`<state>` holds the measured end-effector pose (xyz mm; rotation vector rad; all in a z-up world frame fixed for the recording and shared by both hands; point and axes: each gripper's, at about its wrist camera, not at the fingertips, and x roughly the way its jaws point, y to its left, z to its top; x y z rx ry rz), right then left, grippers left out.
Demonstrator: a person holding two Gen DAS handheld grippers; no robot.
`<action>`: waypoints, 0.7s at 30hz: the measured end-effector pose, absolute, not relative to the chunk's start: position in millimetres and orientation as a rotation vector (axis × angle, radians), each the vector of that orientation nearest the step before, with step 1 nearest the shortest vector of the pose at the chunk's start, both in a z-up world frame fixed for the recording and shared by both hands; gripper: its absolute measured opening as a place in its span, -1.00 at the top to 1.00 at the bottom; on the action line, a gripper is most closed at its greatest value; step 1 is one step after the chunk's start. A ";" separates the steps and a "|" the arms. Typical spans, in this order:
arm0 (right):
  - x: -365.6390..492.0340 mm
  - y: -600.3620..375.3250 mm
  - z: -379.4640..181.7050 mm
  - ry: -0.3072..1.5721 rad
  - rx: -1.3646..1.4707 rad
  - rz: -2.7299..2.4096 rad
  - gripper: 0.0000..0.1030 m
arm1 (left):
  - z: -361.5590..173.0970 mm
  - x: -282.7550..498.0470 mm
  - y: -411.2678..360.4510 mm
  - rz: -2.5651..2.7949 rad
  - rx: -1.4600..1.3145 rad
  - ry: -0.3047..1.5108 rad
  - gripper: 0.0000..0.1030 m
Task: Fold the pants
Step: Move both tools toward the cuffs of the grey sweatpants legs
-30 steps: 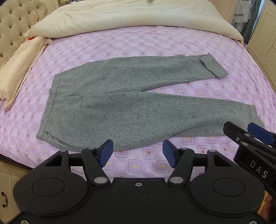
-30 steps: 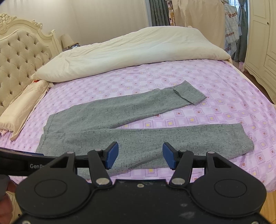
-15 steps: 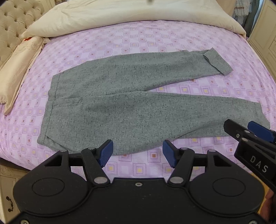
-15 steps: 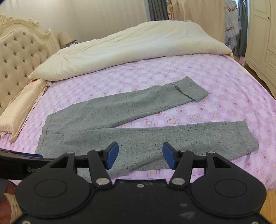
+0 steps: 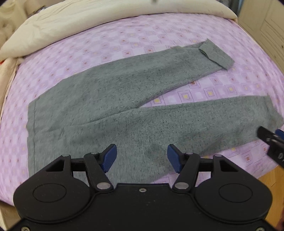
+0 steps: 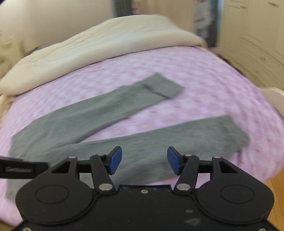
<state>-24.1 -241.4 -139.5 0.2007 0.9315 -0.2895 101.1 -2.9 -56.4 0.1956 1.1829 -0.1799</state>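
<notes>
Two empty, wide-open claws, left gripper [image 5: 142,158] and right gripper [image 6: 144,160], poise above grey pants [image 5: 134,106] spread flat on the bed [image 5: 124,39], apparently ready for folding.

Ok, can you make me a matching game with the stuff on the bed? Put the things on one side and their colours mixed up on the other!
Things:
1. pants
2. bedsheet
3. duvet
4. fingers of the left gripper

Colours:
A. blue
B. cream
C. grey
D. purple with little squares

Pairs: 1-C, 2-D, 3-B, 4-A
</notes>
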 end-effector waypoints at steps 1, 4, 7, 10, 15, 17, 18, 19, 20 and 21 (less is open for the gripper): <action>-25.8 -249.4 -144.9 0.947 0.201 -0.322 -0.10 | -60.3 102.8 -4.8 -0.191 0.204 1.188 -0.26; -32.5 -282.7 -162.4 0.988 0.214 -0.429 -0.11 | -70.9 106.5 -9.1 -0.222 0.199 1.212 -0.26; -32.6 -322.6 -177.0 1.011 0.241 -0.505 -0.12 | -81.6 108.9 -16.9 -0.221 0.188 1.247 -0.26; -28.3 -367.0 -195.6 1.033 0.238 -0.565 -0.15 | -88.6 108.2 -28.2 -0.173 0.198 1.257 -0.26; -15.4 -437.8 -225.6 1.099 0.332 -0.609 -0.15 | -94.2 109.2 -55.4 -0.113 0.200 1.304 -0.26; -11.3 -458.2 -233.5 1.113 0.411 -0.599 -0.14 | -92.2 111.4 -67.5 -0.110 0.170 1.330 -0.26; -9.2 -464.5 -235.8 1.122 0.444 -0.591 -0.14 | -91.2 112.5 -73.1 -0.109 0.157 1.336 -0.26; -5.9 -471.1 -238.6 1.128 0.468 -0.584 -0.13 | -89.5 113.5 -80.2 -0.106 0.150 1.344 -0.26; -1.5 -477.9 -242.0 1.129 0.485 -0.573 -0.12 | -88.3 113.9 -85.6 -0.102 0.152 1.352 -0.26; 4.4 -481.4 -244.5 1.132 0.495 -0.561 -0.11 | -86.8 114.5 -92.1 -0.098 0.155 1.357 -0.26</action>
